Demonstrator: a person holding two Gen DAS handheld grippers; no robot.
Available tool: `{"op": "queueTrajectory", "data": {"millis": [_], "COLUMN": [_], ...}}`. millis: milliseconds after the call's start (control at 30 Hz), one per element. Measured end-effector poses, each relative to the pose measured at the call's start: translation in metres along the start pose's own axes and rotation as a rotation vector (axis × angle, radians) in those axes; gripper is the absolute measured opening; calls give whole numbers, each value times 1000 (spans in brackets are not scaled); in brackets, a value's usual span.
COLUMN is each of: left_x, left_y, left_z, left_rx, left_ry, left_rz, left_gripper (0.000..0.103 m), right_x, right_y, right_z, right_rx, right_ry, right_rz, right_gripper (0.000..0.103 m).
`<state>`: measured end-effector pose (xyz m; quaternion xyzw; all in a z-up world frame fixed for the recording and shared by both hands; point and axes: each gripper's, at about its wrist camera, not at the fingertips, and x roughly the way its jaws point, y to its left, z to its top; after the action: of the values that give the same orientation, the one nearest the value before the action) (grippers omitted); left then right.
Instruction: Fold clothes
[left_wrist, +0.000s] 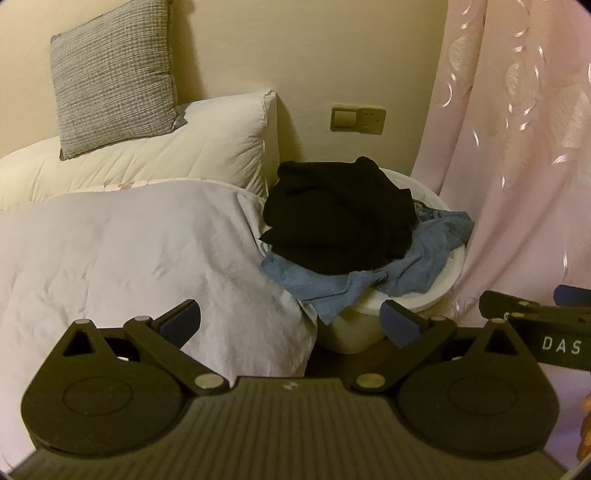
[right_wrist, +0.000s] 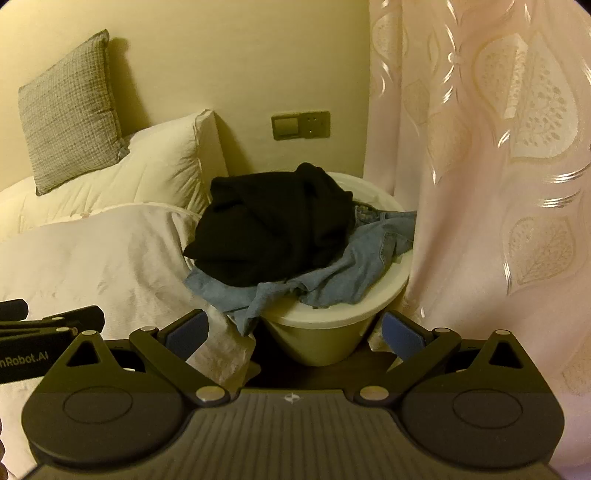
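A black garment (left_wrist: 340, 218) (right_wrist: 273, 225) lies heaped on top of blue denim clothing (left_wrist: 369, 280) (right_wrist: 340, 266), which spills over the rim of a white round basket (left_wrist: 417, 295) (right_wrist: 332, 321) beside the bed. My left gripper (left_wrist: 291, 325) is open, held short of the basket with nothing between its blue-padded fingers. My right gripper (right_wrist: 293, 332) is also open and empty, a little in front of the basket. Each gripper shows at the edge of the other's view.
A bed with a pale duvet (left_wrist: 129, 258) (right_wrist: 92, 251) sits left of the basket, with white pillows (left_wrist: 166, 147) and a grey cushion (left_wrist: 114, 77) against the wall. A pink patterned curtain (left_wrist: 517, 147) (right_wrist: 480, 184) hangs close on the right. A wall socket (left_wrist: 357, 119) is behind.
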<state>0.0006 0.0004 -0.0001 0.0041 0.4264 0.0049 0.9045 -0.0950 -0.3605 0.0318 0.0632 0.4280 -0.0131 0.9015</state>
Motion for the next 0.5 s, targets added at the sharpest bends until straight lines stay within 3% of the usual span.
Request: {"op": "queueTrajectory", "data": {"millis": [200, 333, 500], "left_x": [7, 1, 1], "left_y": [6, 5, 5], "left_z": [6, 5, 6], "left_rx": [-7, -1, 2], "left_ry": [22, -19, -16], "left_rz": [-11, 1, 3], "left_gripper": [102, 102, 102], "right_x": [4, 4, 8], "right_y": [-1, -1, 4], "right_z": [-4, -1, 2], "right_rx": [-4, -5, -2], "right_ry": [11, 17, 23], "right_rz": [1, 1, -4], "right_gripper": [103, 103, 103]}}
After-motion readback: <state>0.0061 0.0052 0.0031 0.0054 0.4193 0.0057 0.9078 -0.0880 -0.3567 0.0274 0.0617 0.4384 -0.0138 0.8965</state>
